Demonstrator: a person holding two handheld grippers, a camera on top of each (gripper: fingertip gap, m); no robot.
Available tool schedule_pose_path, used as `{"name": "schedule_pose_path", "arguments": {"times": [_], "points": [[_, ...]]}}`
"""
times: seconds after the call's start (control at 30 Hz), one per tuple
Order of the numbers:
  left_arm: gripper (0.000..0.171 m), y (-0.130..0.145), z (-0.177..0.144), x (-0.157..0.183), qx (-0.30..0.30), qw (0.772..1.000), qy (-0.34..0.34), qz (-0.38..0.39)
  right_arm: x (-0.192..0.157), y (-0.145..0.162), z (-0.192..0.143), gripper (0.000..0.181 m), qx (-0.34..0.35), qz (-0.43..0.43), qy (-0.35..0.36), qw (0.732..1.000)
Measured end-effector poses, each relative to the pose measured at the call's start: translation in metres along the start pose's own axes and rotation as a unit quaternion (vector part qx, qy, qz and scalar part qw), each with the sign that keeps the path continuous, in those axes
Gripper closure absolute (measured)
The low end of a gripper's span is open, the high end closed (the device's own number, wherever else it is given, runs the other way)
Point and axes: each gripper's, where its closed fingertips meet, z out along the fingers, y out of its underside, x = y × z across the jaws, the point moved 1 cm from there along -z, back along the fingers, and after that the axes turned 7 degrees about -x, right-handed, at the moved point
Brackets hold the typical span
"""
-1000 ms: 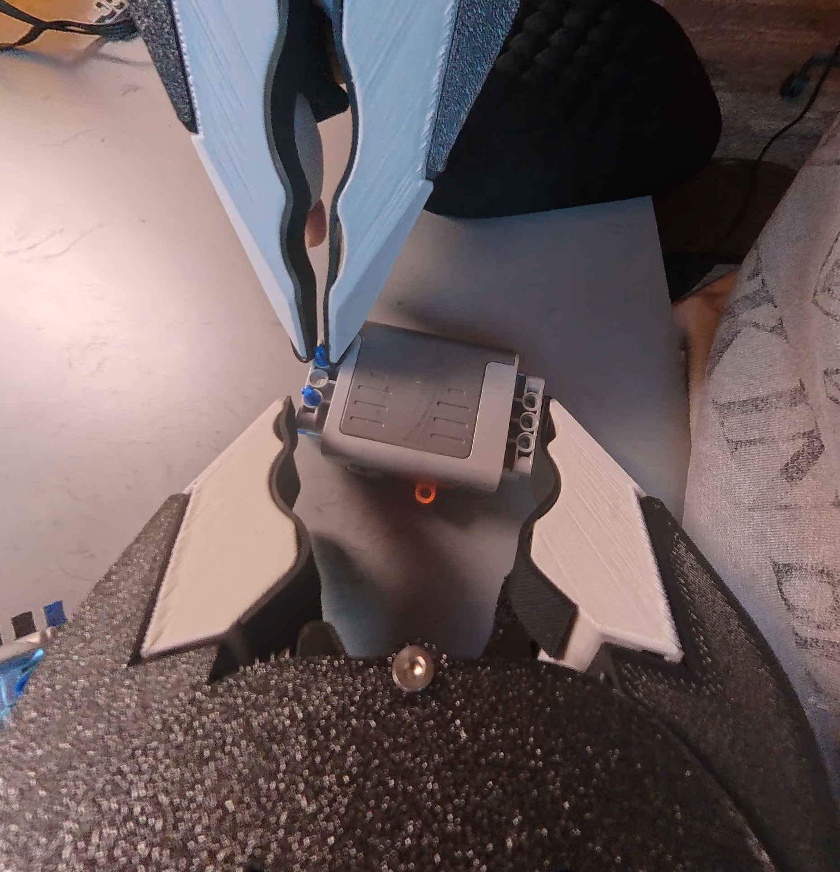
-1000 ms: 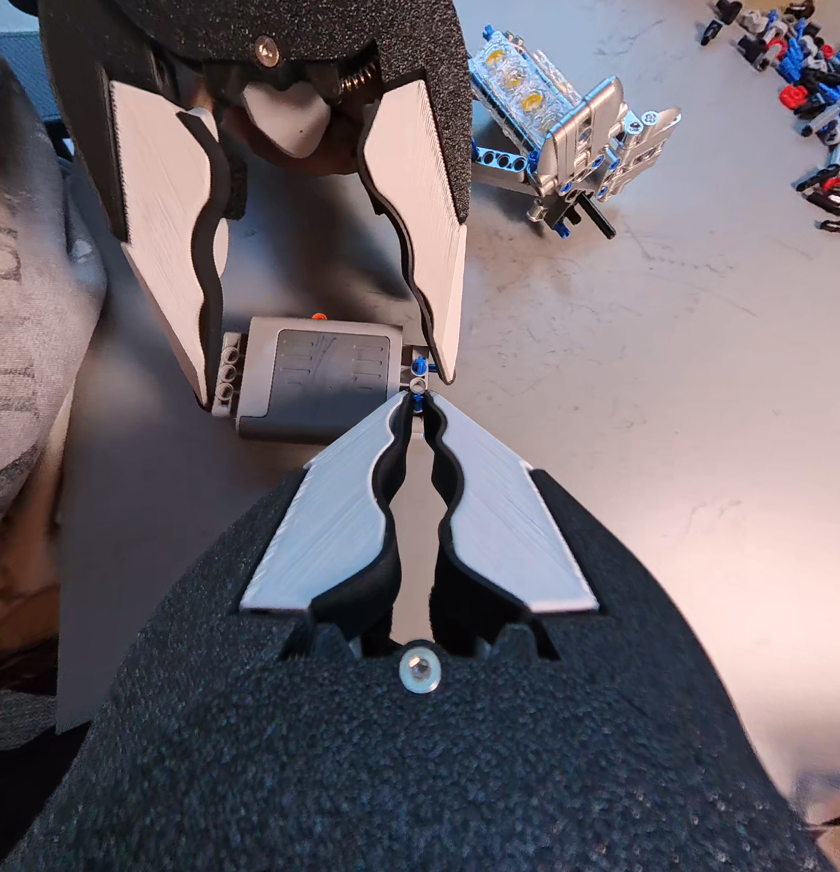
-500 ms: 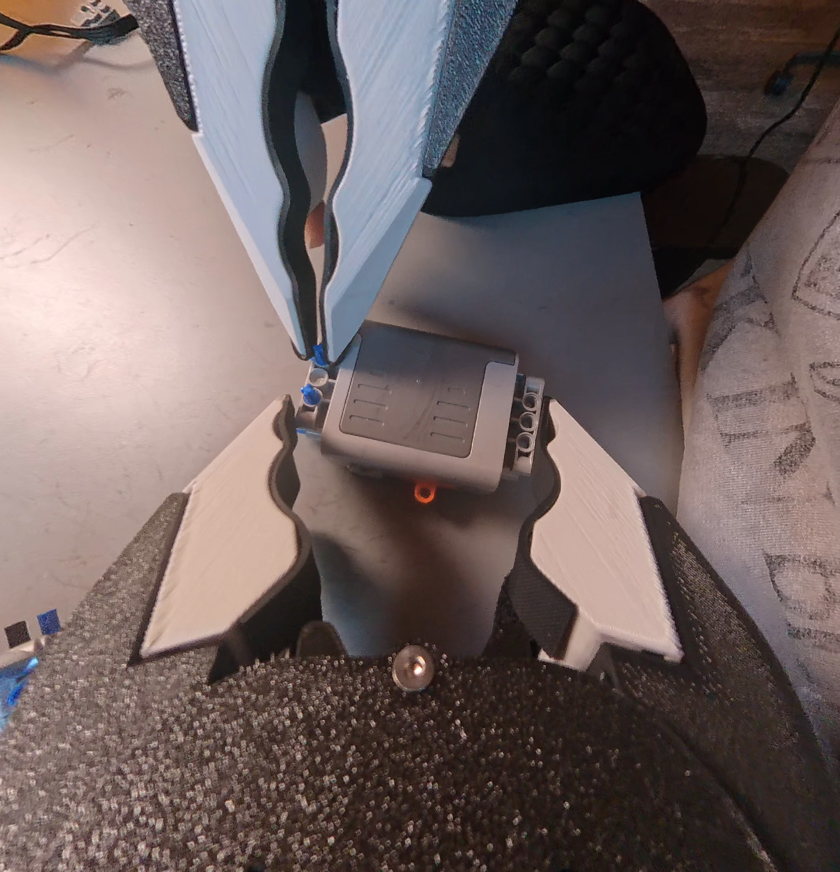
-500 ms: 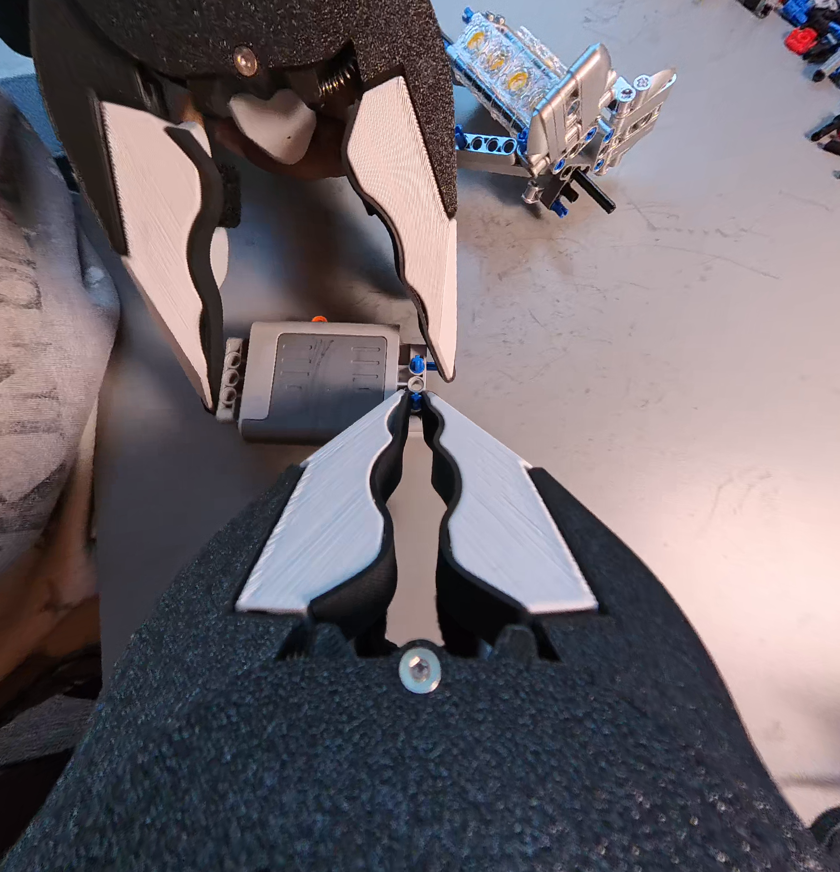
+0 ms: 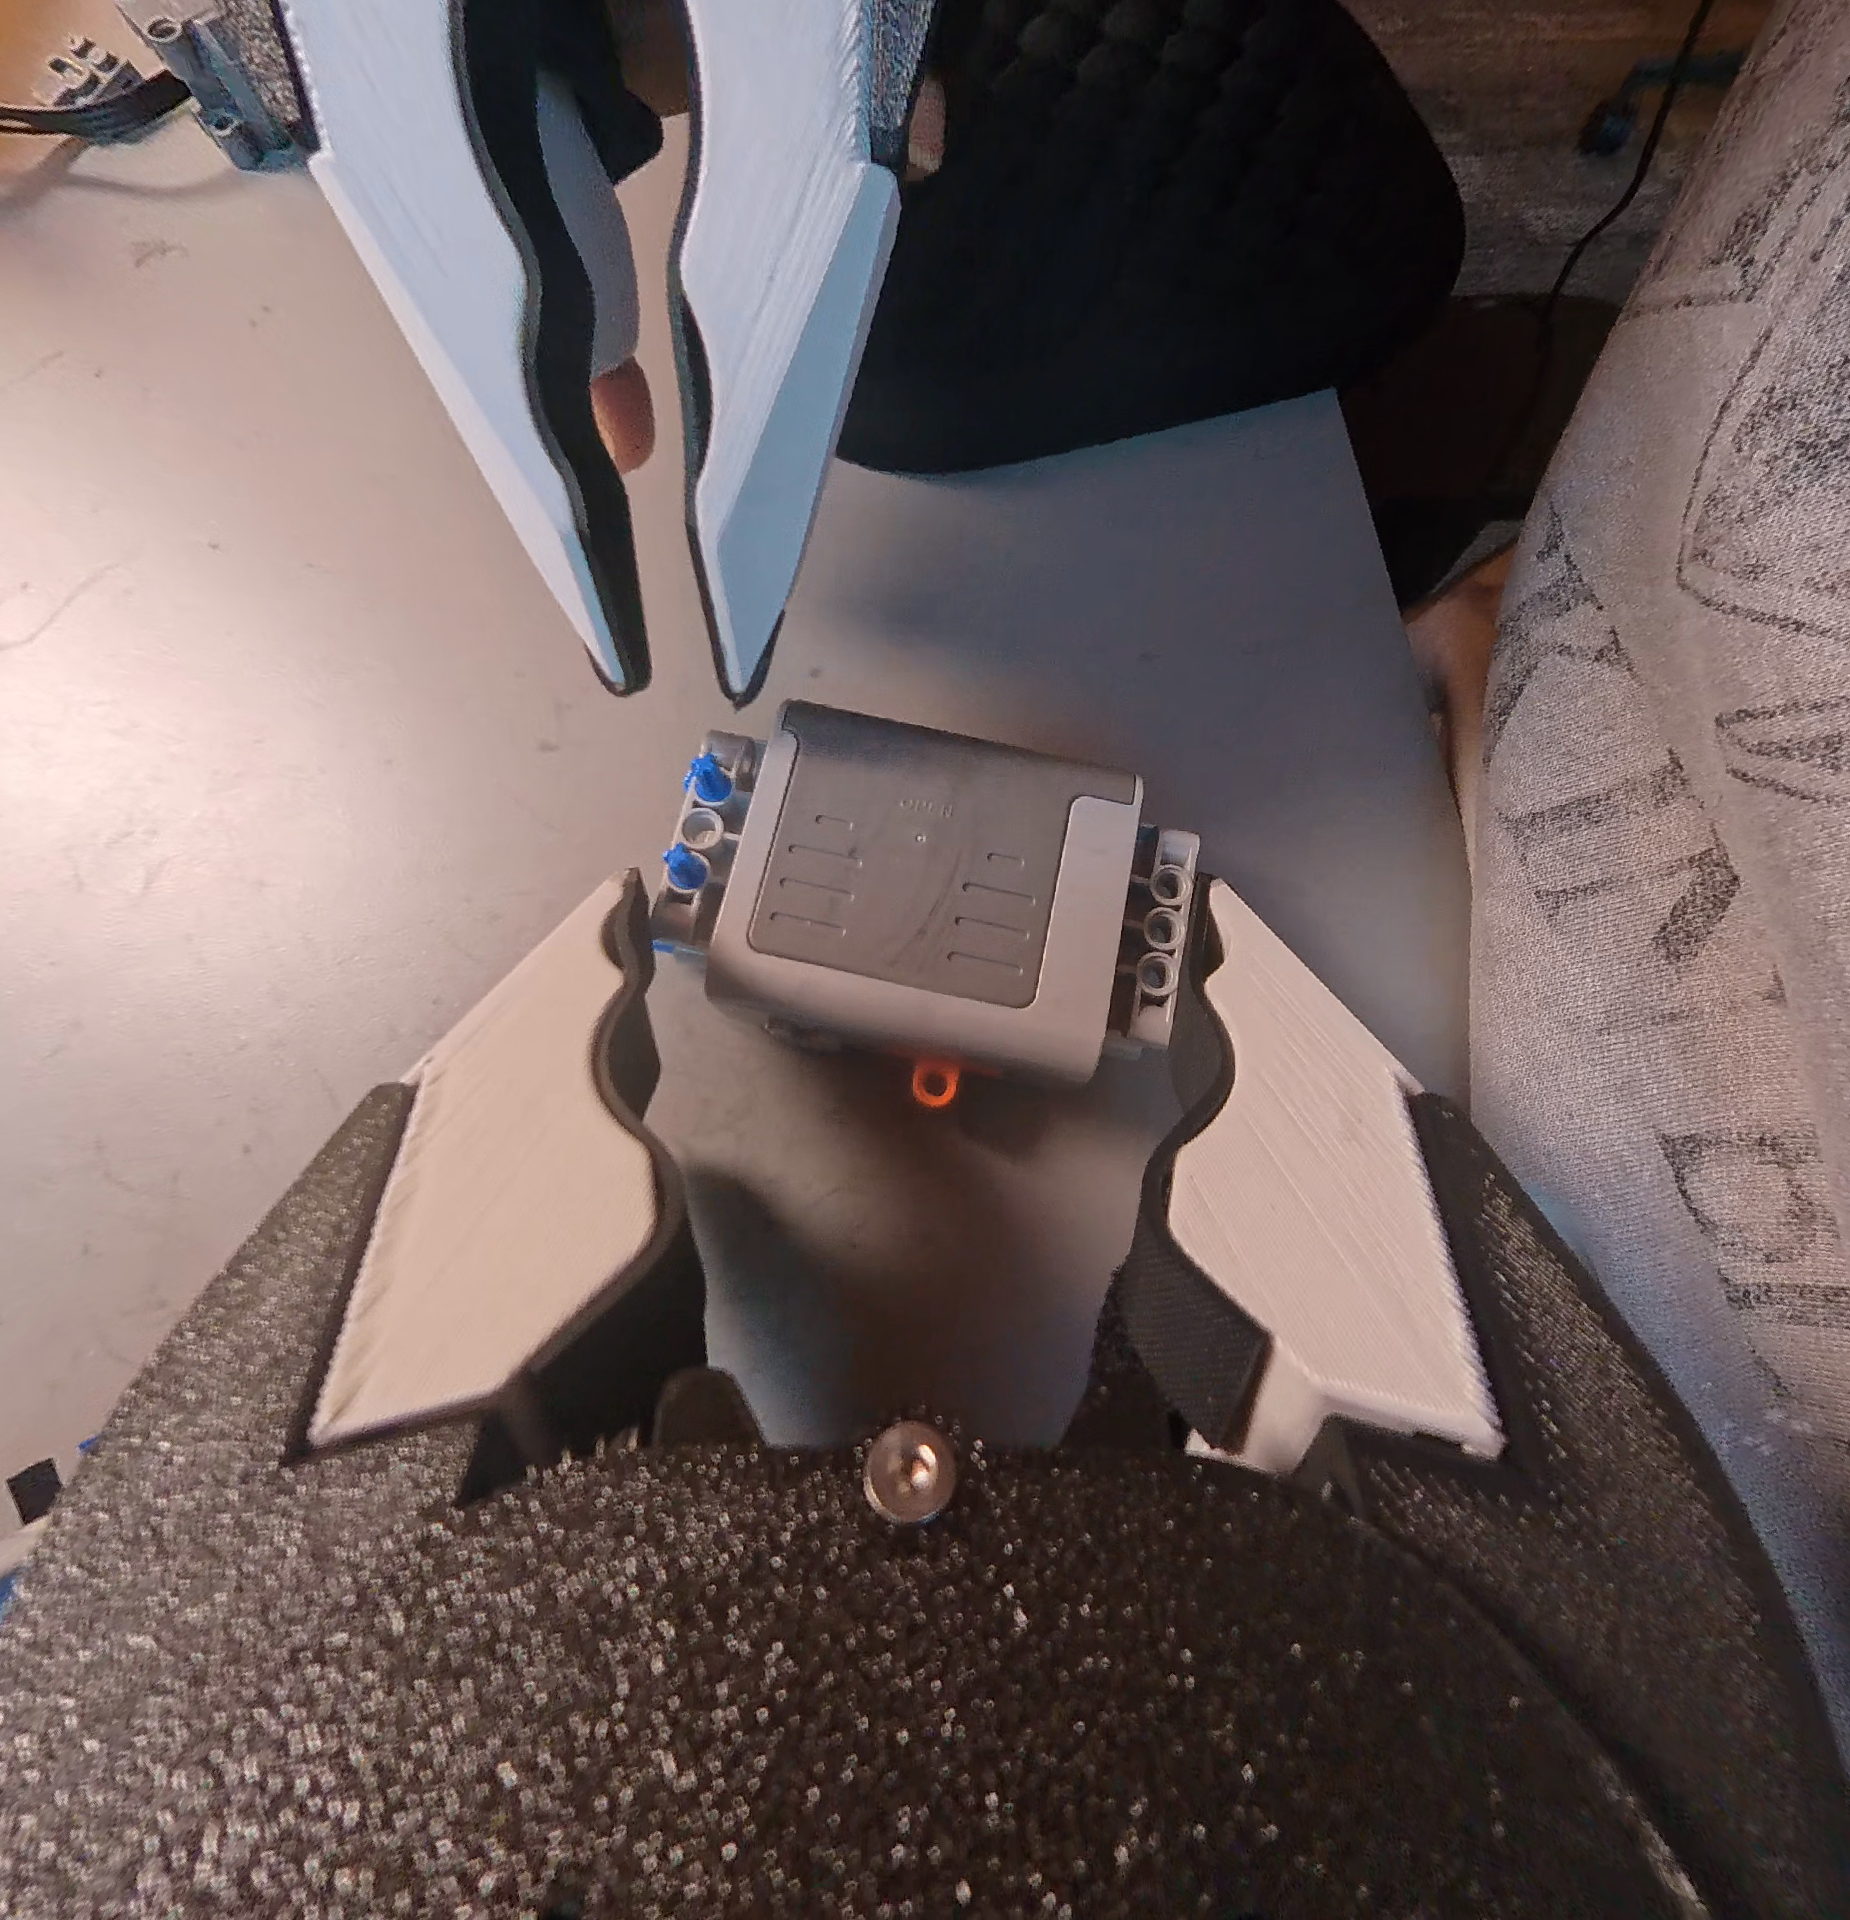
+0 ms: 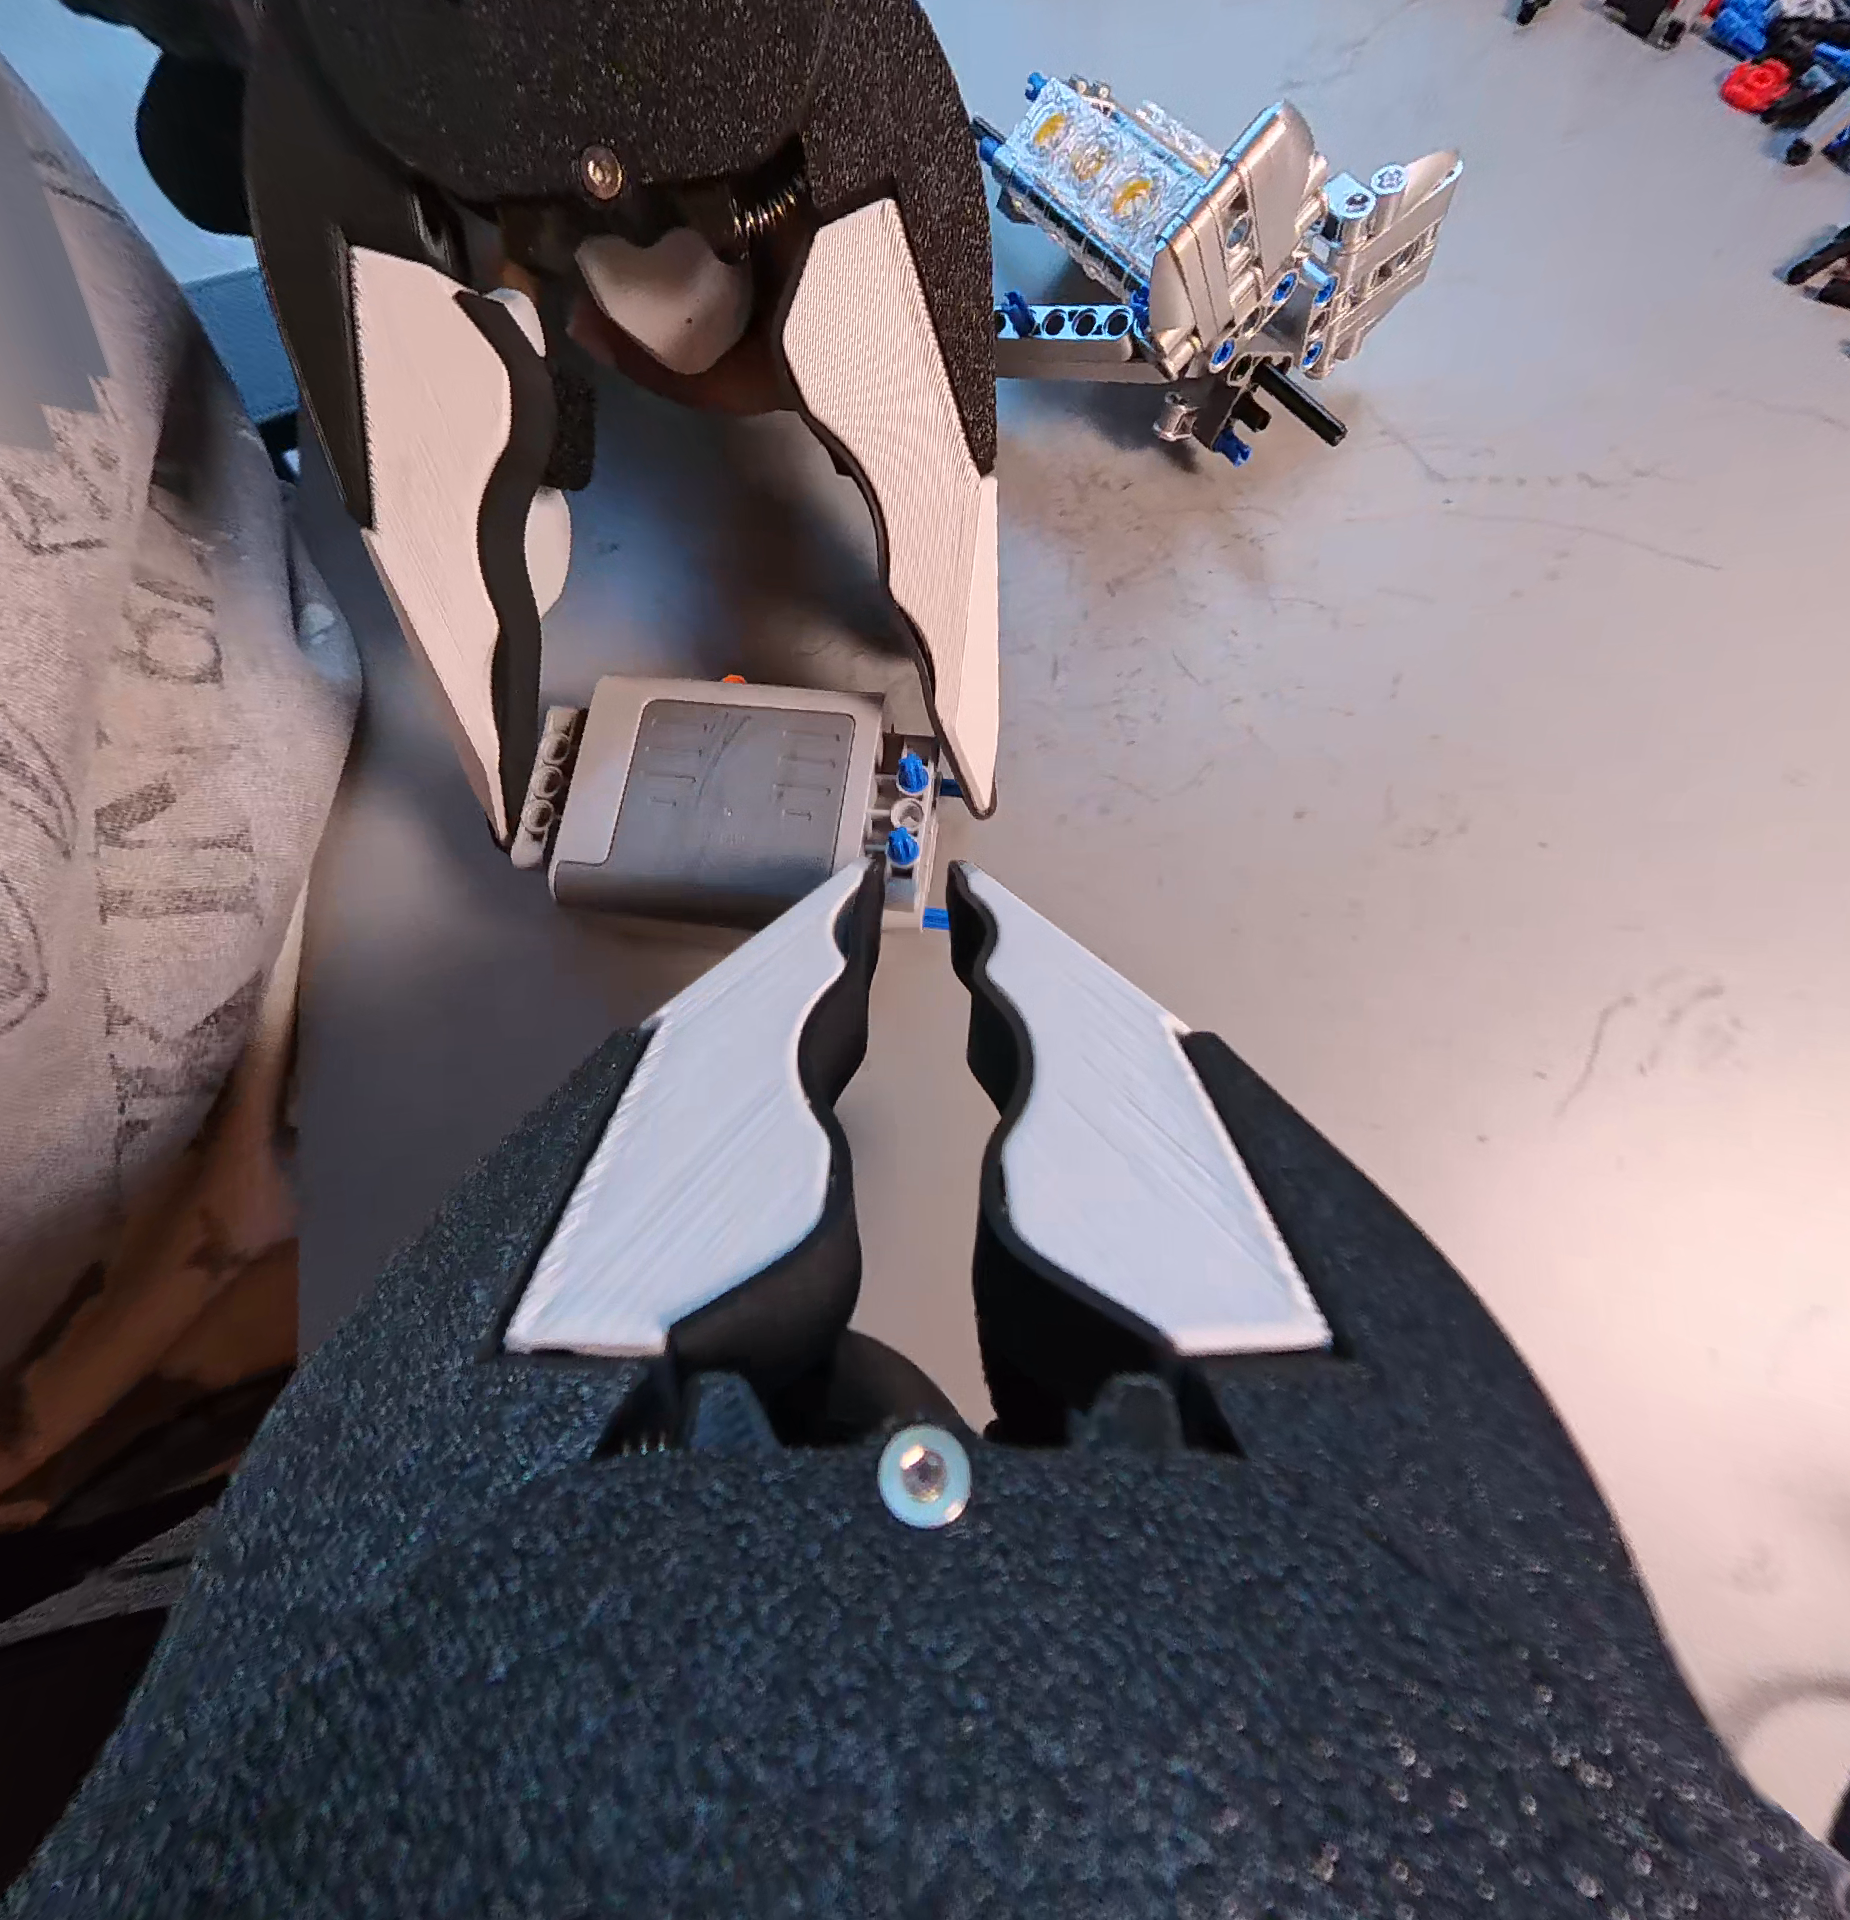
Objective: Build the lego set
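Spanning a grey battery box from 6 o'clock in the left wrist view, left gripper spread wide, one fingertip touching the pin-hole beam at the box's 9 o'clock end, the other against the beam at its 3 o'clock end, so holding the box across its length. Reaching in from 12 o'clock there, right gripper, tips narrowly parted with nothing between them, hovering just off the box's 10 o'clock corner near two blue pins. Lying flat on a pale grey table, box with ribbed dark lid up, long axis running 9 to 3 o'clock, small orange tab poking out toward 6 o'clock. Faint raised lettering on the lid, not repeated here. Seen from the right wrist view, right gripper slightly apart beside the blue-pinned beam, left gripper straddling the box from 12 o'clock. Standing well apart at 1 o'clock, a silver and clear brick assembly; scattered loose pieces at the far 1 o'clock corner. Printed grey fabric along 3 o'clock of the left view.
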Motion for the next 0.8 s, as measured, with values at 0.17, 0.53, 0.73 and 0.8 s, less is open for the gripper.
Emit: {"name": "schedule_pose_path", "arguments": {"times": [0.17,0.53,0.73,0.8], "points": [[0.072,0.000,0.000,0.000,0.002,1.000,-0.003,-0.003,-0.001,-0.002,0.008,0.175,-0.014,0.005,0.007,1.000],[0.072,-0.001,0.000,-0.001,0.004,1.000,-0.016,-0.018,-0.002,-0.002,0.011,0.179,-0.028,-0.008,0.047,0.998],[0.072,0.000,0.000,0.000,0.005,1.000,-0.008,-0.011,-0.003,-0.001,0.011,0.179,-0.036,-0.061,0.025,0.997],[0.072,0.000,0.000,0.000,0.006,1.000,-0.007,-0.011,-0.004,-0.001,0.011,0.179,-0.040,-0.066,0.017,0.997]]}}
